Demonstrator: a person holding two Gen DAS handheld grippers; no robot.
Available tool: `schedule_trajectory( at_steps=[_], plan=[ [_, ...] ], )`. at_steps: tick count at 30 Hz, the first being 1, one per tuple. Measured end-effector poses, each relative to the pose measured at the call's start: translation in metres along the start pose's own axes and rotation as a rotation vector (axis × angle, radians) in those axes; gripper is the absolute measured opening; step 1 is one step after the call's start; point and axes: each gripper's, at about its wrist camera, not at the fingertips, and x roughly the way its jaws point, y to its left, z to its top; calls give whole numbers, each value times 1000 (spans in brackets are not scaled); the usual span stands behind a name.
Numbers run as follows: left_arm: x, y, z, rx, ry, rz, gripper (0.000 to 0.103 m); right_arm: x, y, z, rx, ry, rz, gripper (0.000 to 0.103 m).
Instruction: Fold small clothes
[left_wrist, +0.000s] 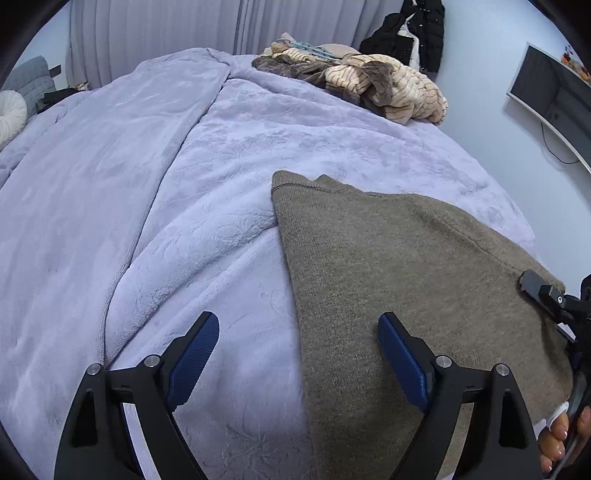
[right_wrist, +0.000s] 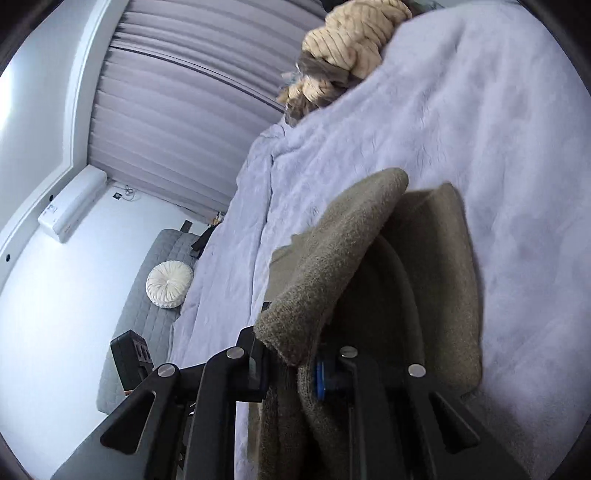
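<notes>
A brown knitted garment lies on the lilac fleece blanket that covers the bed. My left gripper hovers wide open over the garment's left edge, one blue pad above the blanket and the other above the knit, with nothing between them. In the right wrist view my right gripper is shut on a fold of the brown garment, which drapes up over its fingers and hides their tips. The right gripper also shows at the garment's right edge in the left wrist view, with a person's hand below it.
A pile of beige striped and brown clothes sits at the far end of the bed. A black coat hangs by the curtain, and a screen is on the right wall. A white round cushion rests on a grey padded seat.
</notes>
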Motion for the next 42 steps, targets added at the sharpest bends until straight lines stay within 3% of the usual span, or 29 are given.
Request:
schedule_trajectory(
  at_steps=[3, 6, 7, 9, 11, 14, 18, 21, 24, 29, 31, 32, 33, 35, 36, 37, 40, 42],
  plan=[
    [7, -9, -5, 55, 21, 17, 89, -16, -10, -11, -3, -23, -63, 19],
    [19, -11, -15, 67, 33, 30, 91, 3, -49, -12, 104, 61, -137, 19],
    [21, -9, -17, 49, 34, 34, 98, 8, -60, -14, 124, 84, -148, 19],
    [21, -3, -20, 7, 40, 16, 99, 8, -72, -15, 163, 71, -111, 19],
    [17, 0, -21, 2, 48, 14, 99, 7, -68, -11, 170, 60, -139, 22],
    [6, -3, -20, 56, 40, 45, 99, -3, -51, -11, 112, 25, -264, 29],
    [-11, -2, -23, 119, 48, 68, 99, -36, -48, -24, 142, -58, -308, 34],
    [-21, 0, -29, 132, 55, 53, 99, -59, -41, -31, 126, -92, -332, 33],
    [-30, -5, -34, 132, 45, 36, 99, -78, -26, -41, 67, -104, -319, 21],
    [-23, -18, -47, 148, 81, 47, 99, -67, 14, -46, -102, -23, -343, 21],
    [-18, -21, -56, 161, 104, 54, 99, -58, 24, -51, -158, 0, -416, 28],
    [-15, -21, -61, 168, 116, 66, 99, -54, 27, -51, -192, 14, -461, 43],
    [-12, -20, -66, 169, 125, 74, 99, -50, 27, -50, -209, 25, -494, 48],
    [-10, -15, -71, 141, 136, 63, 99, -41, 24, -49, -223, 64, -529, 40],
    [-10, -13, -72, 127, 137, 56, 99, -40, 20, -49, -221, 80, -526, 18],
    [-10, -12, -73, 117, 140, 50, 99, -38, 16, -49, -219, 96, -529, 12],
    [-10, -13, -77, 122, 140, 54, 99, -37, -10, -56, -182, 115, -572, 12],
    [-11, -17, -81, 146, 137, 67, 99, -40, -30, -62, -106, 115, -539, 12]
  ],
)
